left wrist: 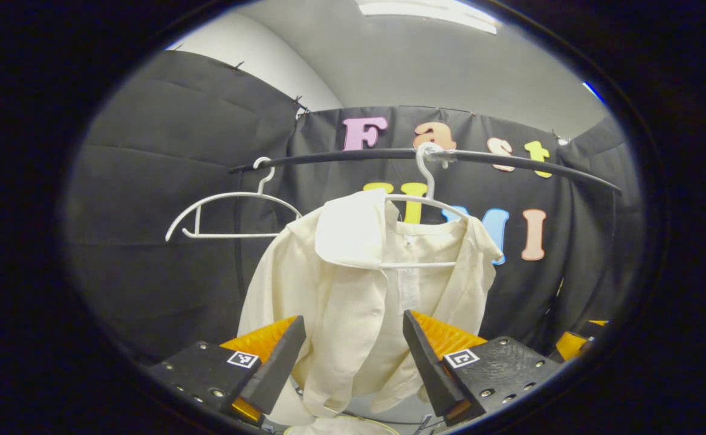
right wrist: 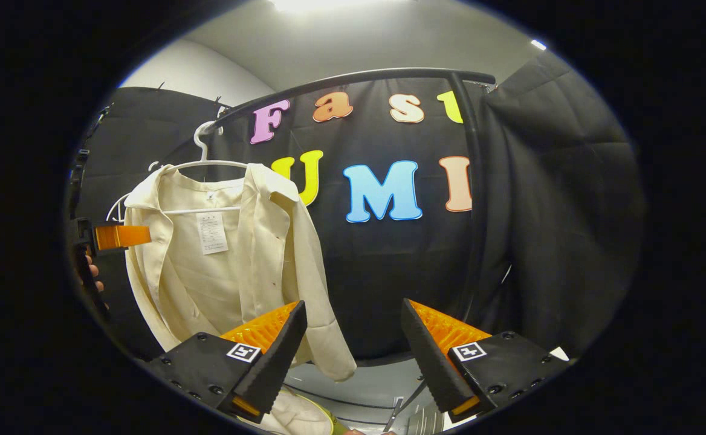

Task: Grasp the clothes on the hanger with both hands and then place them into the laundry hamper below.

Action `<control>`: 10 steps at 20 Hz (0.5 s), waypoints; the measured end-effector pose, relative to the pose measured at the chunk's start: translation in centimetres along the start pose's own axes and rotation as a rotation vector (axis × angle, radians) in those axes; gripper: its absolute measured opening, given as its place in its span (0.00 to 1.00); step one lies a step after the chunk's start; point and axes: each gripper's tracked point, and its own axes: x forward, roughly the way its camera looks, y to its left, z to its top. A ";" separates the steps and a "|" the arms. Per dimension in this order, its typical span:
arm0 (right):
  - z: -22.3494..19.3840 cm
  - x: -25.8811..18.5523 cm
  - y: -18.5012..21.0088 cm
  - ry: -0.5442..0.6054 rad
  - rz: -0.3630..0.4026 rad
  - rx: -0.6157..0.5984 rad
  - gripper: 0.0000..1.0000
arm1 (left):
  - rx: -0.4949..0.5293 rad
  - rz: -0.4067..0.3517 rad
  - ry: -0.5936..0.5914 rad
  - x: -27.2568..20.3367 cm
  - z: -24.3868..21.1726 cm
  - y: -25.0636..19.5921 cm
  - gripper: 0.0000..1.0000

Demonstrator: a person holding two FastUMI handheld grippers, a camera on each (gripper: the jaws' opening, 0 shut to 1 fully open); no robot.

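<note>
You are holding both hand-held grippers spread and empty in front of the hanging cream shirt (left wrist: 365, 284).

Your left hand-held gripper (left wrist: 353, 356) is pointing straight at the shirt, tilted slightly upward, its fingers spread wide with the cloth showing in the gap between them but not touching either one. The shirt is hanging open on a white hanger (left wrist: 428, 199) hooked over the dark rail (left wrist: 341, 157), and a second, bare hanger (left wrist: 232, 211) is hanging farther left on the same rail. Your right hand-held gripper (right wrist: 353, 353) is also spread and gripping nothing, aiming to the right of the shirt at the booth wall, with the shirt's right sleeve hanging just beyond its left finger. In the right gripper view, your other hand (right wrist: 92, 275) is showing at the far left edge beside the shirt.
</note>
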 end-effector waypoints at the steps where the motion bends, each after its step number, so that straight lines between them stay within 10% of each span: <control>1: -0.1 0.6 0.0 0.005 0.014 0.006 0.99 | 0.007 0.014 0.000 0.9 0.1 0.0 0.95; 10: -1.5 4.4 1.0 0.038 0.177 0.015 0.98 | 0.041 0.146 0.035 6.5 -0.5 0.5 0.94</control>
